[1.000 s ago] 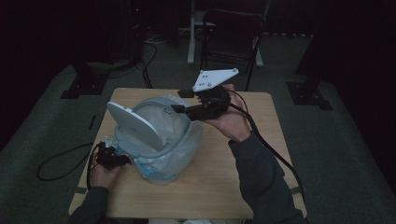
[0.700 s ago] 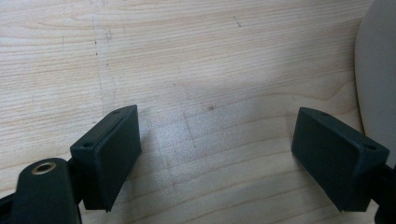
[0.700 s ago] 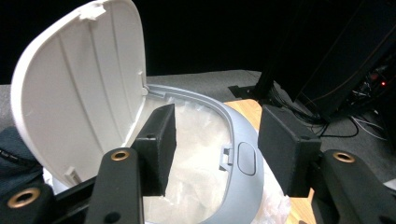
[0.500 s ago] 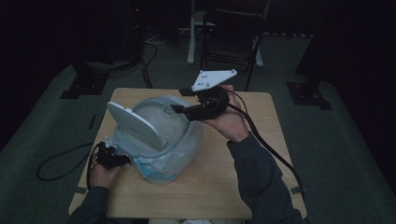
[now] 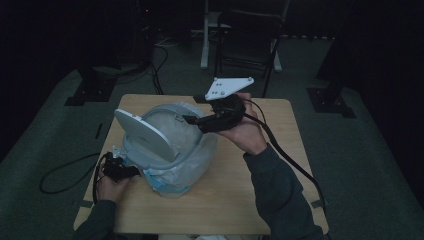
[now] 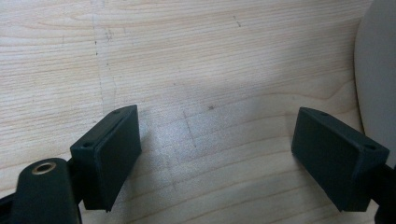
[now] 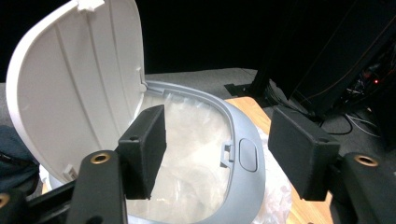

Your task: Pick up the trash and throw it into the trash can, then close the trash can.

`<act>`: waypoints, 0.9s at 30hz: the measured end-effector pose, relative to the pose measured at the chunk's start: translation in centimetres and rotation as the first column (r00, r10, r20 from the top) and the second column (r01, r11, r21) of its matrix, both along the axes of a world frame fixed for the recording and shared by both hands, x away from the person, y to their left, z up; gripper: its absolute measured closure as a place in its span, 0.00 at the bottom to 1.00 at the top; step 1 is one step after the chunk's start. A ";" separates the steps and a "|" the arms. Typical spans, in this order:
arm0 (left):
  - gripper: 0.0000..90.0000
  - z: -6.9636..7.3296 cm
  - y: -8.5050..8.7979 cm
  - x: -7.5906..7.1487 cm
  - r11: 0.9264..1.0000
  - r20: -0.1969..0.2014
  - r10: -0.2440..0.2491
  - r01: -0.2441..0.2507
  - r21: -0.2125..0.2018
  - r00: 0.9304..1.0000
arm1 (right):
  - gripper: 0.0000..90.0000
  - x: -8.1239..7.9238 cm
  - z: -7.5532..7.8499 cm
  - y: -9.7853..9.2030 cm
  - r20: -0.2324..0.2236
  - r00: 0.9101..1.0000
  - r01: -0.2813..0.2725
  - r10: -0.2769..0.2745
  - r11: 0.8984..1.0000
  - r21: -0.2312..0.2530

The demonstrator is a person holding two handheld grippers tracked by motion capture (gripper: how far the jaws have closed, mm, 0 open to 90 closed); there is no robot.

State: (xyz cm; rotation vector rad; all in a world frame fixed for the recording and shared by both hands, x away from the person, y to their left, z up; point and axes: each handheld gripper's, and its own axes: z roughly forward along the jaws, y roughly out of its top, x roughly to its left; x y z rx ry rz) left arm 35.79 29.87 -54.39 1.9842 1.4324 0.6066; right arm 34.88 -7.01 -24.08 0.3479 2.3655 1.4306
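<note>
Bin [image 5: 175, 150] stands on the wooden table [image 5: 250, 200], left of table centre, lined with a clear plastic bag [image 7: 187, 154]. Its white lid [image 7: 70, 84] stands raised at the bin's left side. Right gripper [image 5: 192, 120] hangs over the bin's open mouth; its jaws have just been opening and stand wide, nothing between them. Left gripper [image 6: 219, 158] sits low beside the bin's near-left base, jaws wide apart over bare table, gripping nothing.

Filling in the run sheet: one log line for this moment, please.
bin: lid up, bag-lined | right claw: open over rim, just been opening, nothing between | left claw: open, above table
</note>
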 end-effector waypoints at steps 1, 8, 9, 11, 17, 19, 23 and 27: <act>0.18 0.0 0.0 0.0 1.000 0.000 0.000 0.000 0.000 1.000 | 0.39 0.0 0.0 0.0 0.001 1.000 0.001 -0.001 1.000 0.000; 0.18 0.0 0.0 0.0 1.000 0.000 0.000 0.000 0.000 1.000 | 0.32 -0.1 -0.4 -0.7 -0.025 1.000 -0.015 0.016 0.999 0.039; 0.18 0.0 0.0 0.0 1.000 0.000 0.000 0.000 0.000 1.000 | 0.31 -0.1 -0.4 -0.8 -0.028 0.999 -0.021 0.023 0.999 0.045; 0.18 0.0 0.0 0.0 1.000 0.000 0.000 0.000 0.000 1.000 | 0.30 -0.4 -0.3 -0.8 -0.034 0.999 -0.038 0.040 0.998 0.058; 0.18 0.0 0.0 0.1 1.000 0.000 0.002 -0.002 0.000 1.000 | 0.27 -1.0 -0.3 -0.6 -0.042 0.996 -0.070 0.073 0.995 0.074; 0.18 0.0 0.0 0.1 1.000 0.002 0.003 -0.003 -0.001 1.000 | 0.26 -1.3 -0.3 -0.5 -0.043 0.996 -0.077 0.081 0.994 0.077; 0.18 0.0 0.0 0.1 1.000 0.002 0.002 -0.002 0.000 1.000 | 0.24 -1.6 -0.2 -0.2 -0.051 0.994 -0.095 0.100 0.990 0.100; 0.18 0.0 0.0 0.1 1.000 0.002 0.002 -0.002 0.000 1.000 | 0.23 -2.0 -0.4 0.8 -0.055 0.991 -0.116 0.122 0.988 0.099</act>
